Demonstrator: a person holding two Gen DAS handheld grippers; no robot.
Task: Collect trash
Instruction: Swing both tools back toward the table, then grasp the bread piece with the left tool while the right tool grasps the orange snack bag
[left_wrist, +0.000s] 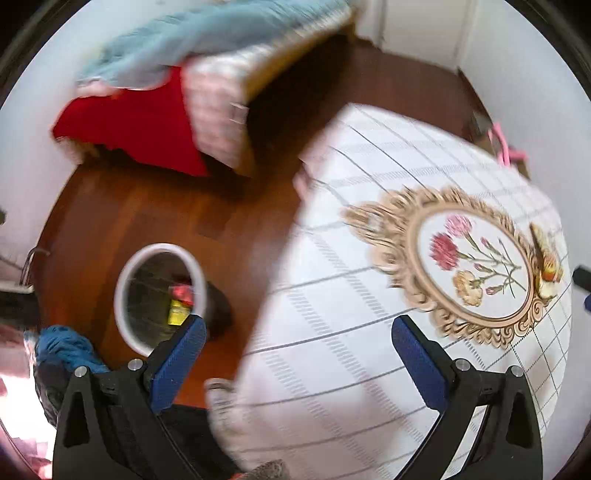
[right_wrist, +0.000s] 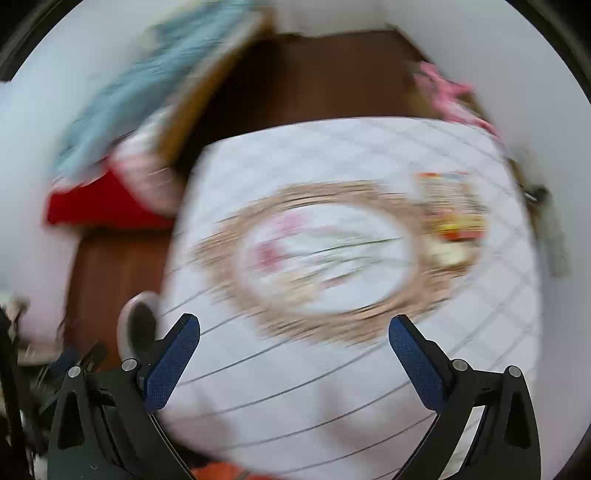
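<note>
A white-rimmed waste bin (left_wrist: 160, 295) stands on the wooden floor left of the table, with red and yellow trash (left_wrist: 180, 301) inside. A crumpled orange-yellow wrapper (left_wrist: 546, 266) lies on the table's right side; in the blurred right wrist view it shows as a red-yellow packet (right_wrist: 452, 212). My left gripper (left_wrist: 299, 339) is open and empty, above the table's left edge and the bin. My right gripper (right_wrist: 294, 338) is open and empty above the table. The bin also shows in the right wrist view (right_wrist: 138, 325).
The table (left_wrist: 351, 369) has a white checked cloth with a floral oval print. A bed with red, pink and blue bedding (left_wrist: 166, 92) stands at the back left. Blue cloth (left_wrist: 62, 349) lies on the floor by the bin. A pink object (left_wrist: 504, 144) sits behind the table.
</note>
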